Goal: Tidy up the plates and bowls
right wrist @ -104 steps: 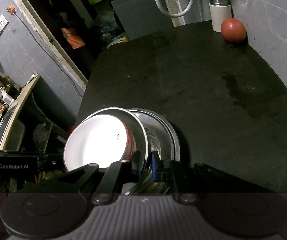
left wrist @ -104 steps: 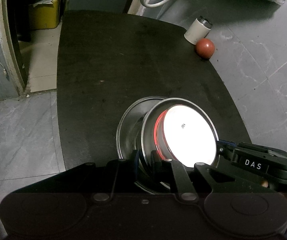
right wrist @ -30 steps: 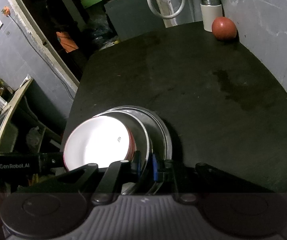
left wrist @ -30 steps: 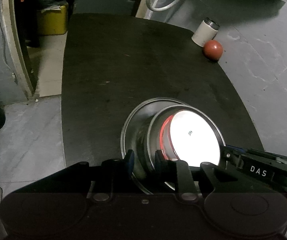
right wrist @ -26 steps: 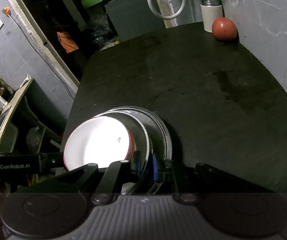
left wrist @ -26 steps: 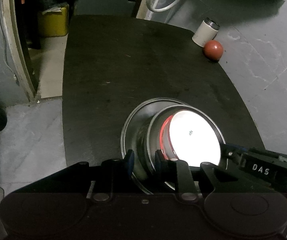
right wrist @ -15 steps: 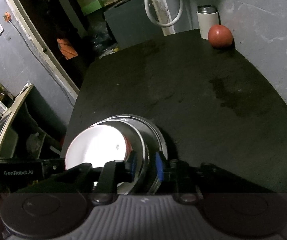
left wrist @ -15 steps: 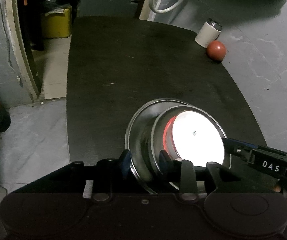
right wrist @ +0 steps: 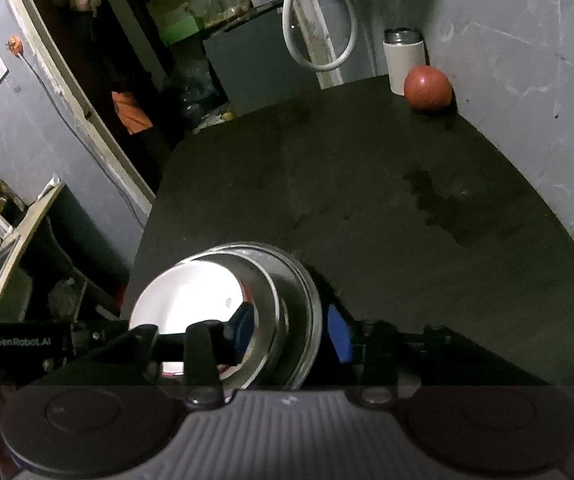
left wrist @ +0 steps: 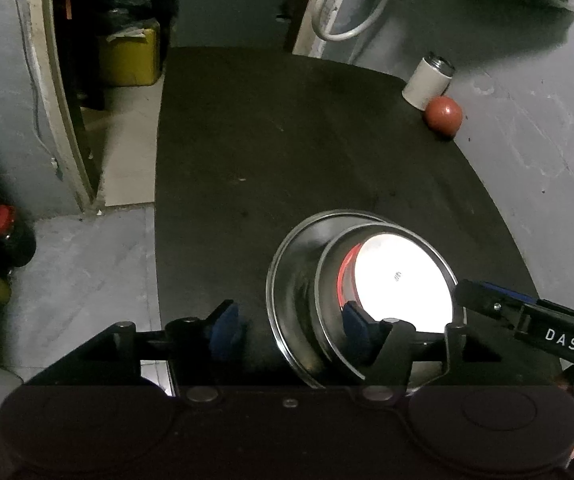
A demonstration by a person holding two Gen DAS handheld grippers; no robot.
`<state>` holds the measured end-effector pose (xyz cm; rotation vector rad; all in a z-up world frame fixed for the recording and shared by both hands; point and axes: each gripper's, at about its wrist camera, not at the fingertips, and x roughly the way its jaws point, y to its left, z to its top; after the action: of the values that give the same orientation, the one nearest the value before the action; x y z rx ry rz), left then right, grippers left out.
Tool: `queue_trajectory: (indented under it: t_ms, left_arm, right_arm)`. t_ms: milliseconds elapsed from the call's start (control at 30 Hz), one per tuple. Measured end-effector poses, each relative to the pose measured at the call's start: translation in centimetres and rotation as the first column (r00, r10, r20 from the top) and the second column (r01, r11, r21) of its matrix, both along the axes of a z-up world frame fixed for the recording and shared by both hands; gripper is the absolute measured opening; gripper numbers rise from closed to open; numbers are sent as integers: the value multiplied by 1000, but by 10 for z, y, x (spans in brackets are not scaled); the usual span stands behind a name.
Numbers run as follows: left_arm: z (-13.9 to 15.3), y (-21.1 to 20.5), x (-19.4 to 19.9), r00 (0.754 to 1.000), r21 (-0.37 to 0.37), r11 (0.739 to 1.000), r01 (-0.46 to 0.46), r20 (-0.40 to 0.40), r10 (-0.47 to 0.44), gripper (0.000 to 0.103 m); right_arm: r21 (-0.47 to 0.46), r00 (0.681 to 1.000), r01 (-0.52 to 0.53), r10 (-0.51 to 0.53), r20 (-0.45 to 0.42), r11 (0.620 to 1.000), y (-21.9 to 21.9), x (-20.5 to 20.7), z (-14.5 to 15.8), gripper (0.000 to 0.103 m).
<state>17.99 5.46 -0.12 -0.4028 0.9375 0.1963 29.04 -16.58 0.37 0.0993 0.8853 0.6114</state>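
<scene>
A stack sits on the dark table (left wrist: 287, 152) near its front edge: a steel plate (left wrist: 291, 264) at the bottom, a steel bowl (left wrist: 327, 280) on it, and a white bowl with a red outside (left wrist: 403, 284) nested inside. The stack also shows in the right wrist view (right wrist: 283, 280). My left gripper (left wrist: 287, 326) is open, its blue pads either side of the stack's left rim. My right gripper (right wrist: 291, 330) is open, its pads straddling the stack's right rim. Each gripper shows in the other's view.
A white steel-topped cup (left wrist: 427, 80) and a red ball (left wrist: 443, 115) stand at the table's far right corner by the grey wall. A white hose (right wrist: 315, 20) hangs behind the table. A doorway and yellow container (left wrist: 127, 56) lie left.
Both grippers were shut on the stack's rims; both have now opened wide and pulled back slightly. The stack rests on the table.
</scene>
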Motion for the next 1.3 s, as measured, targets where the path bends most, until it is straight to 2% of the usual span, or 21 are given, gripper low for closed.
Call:
queue_trajectory:
  t_ms: [67,200,267,333,400,433,467,500,667,767,1100,1300]
  left_arm:
    - [2,-1,-2,1000,17,1000,-9,1,9,71]
    - [7,-3,-8,1000,25,1000,-15,20,15,76]
    - [10,-3,-9,999,36,999,-19,28,18,84]
    - [13,-6,-11,999,57,998,-25,40,23,87]
    - [15,-9,-12,998,71,997,-32,52,28,88]
    - [16,-9,-14,998,74,996,-40,60,36,91]
    - [17,-11,-15,996,78,996,-52,71,46,99]
    - [18,-12,-18,994,84,994,-66,87,59,102]
    - [22,-18,-27,985,92,991,-100,152,85,102]
    - [25,-22,-33,978,99,988,-122,181,102,102]
    - [37,-33,-51,961,137,985,-107,267,67,102]
    - [36,-31,-61,955,141,987,-80,295,35,102]
  right_arm:
    - [7,1000,-3,3,5,1000,-1,0,2,48]
    - [21,1000,-9,9,19,1000,-3,-2,5,55]
    - [27,1000,-13,12,29,1000,-4,-4,7,57]
    - [33,999,-16,14,37,999,-7,-5,8,60]
    - [42,999,-17,15,46,999,-10,-6,11,66]
    - [46,999,-17,14,52,999,-11,-6,12,69]
    - [52,998,-16,13,59,999,-13,-7,14,76]
    - [61,998,-16,12,66,998,-15,-8,16,82]
    - [87,995,-21,12,100,996,-26,-12,21,97]
    - [95,993,-16,5,116,995,-33,-15,22,103]
    - [82,985,12,-26,173,997,-56,-42,29,103]
    - [69,979,71,-83,186,995,-66,-61,35,103]
